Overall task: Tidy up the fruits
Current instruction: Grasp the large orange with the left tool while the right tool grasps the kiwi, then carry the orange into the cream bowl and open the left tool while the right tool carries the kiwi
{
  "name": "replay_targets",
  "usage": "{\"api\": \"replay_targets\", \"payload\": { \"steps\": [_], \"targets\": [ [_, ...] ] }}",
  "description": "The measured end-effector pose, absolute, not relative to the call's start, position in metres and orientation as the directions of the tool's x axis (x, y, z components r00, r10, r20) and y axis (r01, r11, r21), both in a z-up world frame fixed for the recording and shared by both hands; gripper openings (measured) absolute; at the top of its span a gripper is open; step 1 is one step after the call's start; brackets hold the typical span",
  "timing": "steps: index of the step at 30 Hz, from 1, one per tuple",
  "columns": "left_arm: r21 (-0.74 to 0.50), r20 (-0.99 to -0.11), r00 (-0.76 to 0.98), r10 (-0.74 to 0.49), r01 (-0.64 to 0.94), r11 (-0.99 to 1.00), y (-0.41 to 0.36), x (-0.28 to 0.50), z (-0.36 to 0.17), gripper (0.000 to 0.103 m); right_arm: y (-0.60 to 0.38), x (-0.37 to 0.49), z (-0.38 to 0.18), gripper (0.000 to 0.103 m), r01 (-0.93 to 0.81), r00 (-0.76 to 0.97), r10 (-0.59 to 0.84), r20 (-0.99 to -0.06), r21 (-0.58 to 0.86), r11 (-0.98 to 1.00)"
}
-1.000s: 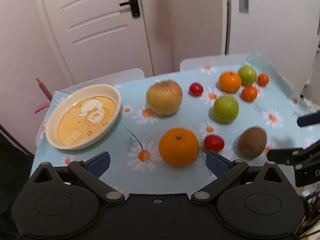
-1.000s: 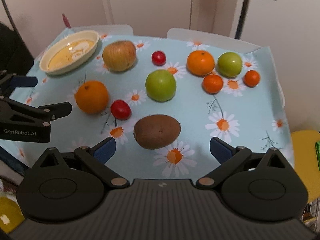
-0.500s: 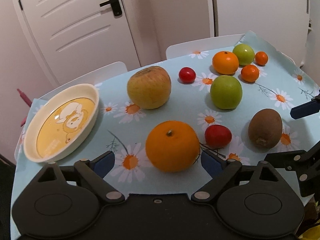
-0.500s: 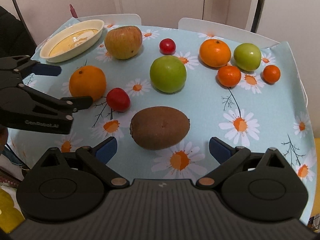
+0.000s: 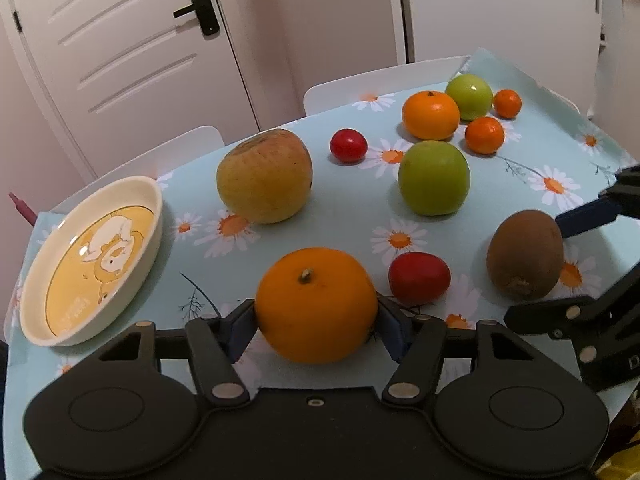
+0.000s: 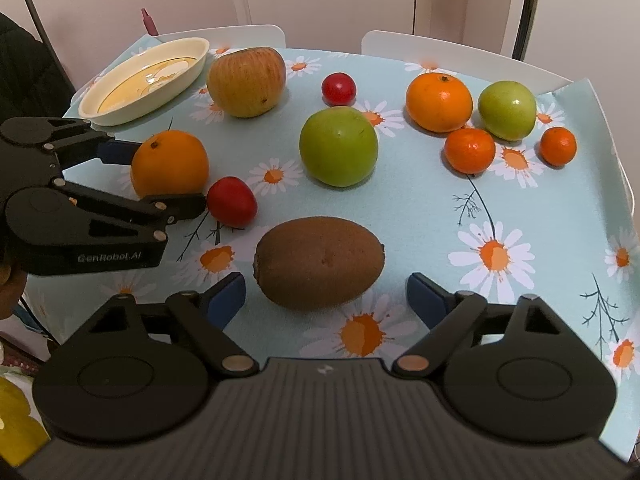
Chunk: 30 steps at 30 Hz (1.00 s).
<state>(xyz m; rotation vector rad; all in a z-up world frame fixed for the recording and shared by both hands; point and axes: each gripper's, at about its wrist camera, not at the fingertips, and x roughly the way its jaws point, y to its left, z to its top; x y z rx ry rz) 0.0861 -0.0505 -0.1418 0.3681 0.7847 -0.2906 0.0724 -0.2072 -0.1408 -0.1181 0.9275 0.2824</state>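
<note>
Orange (image 5: pixel 316 304) round, dimpled, between left gripper (image 5: pixel 316 326) pads.

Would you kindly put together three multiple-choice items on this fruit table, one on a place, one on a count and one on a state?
1. Where does the dish stand?
A. beside the kiwi
B. at the table's far left corner, beyond the big orange
C. between the green apples

2. How many green apples are on the cloth?
A. one
B. two
C. four

3. How is the left gripper?
A. fingers against the big orange
B. wide open above the dish
C. shut on a red tomato

Key: 1 B, it stands past the big orange by the corner. 2 B, green apples at and. 3 A, both pads touch the big orange's sides; the right gripper is open around the kiwi.
</note>
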Motion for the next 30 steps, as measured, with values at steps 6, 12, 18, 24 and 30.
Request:
{"api": "replay_targets", "payload": {
  "steps": [6, 12, 18, 24, 30],
  "targets": [
    [0.206, -0.735, 0.670, -0.101, 0.363, 0.909, -0.047, 0.085, -0.141, 0.067, -0.205, 0.076, -0.141, 0.100, -0.296, 0.566, 0.198, -0.800, 0.027, 0.955],
    [0.203, -0.743, 0.666, -0.067, 0.319, 0.926, -0.044, 0.081, -0.140, 0.067, -0.203, 0.079, -0.140, 0.082, -0.315, 0.567, 0.201, -0.799, 0.015, 0.949],
    [0.201, -0.749, 0.662, -0.034, 0.275, 0.940, -0.036, 0.075, -0.136, 0.067, -0.202, 0.084, -0.134, 0.081, -0.340, 0.550, 0.224, -0.805, 0.030, 0.940],
    [0.185, -0.739, 0.673, 0.010, 0.189, 0.964, -0.021, 0.067, -0.120, 0.067, -0.194, 0.086, -0.113, 0.080, -0.373, 0.557, 0.254, -0.791, 0.035, 0.927],
    [0.176, -0.709, 0.703, 0.046, 0.114, 0.978, 0.001, 0.061, -0.091, 0.067, -0.173, 0.090, -0.084, 0.080, -0.419, 0.583, 0.290, -0.759, 0.025, 0.908]
  ]
}}
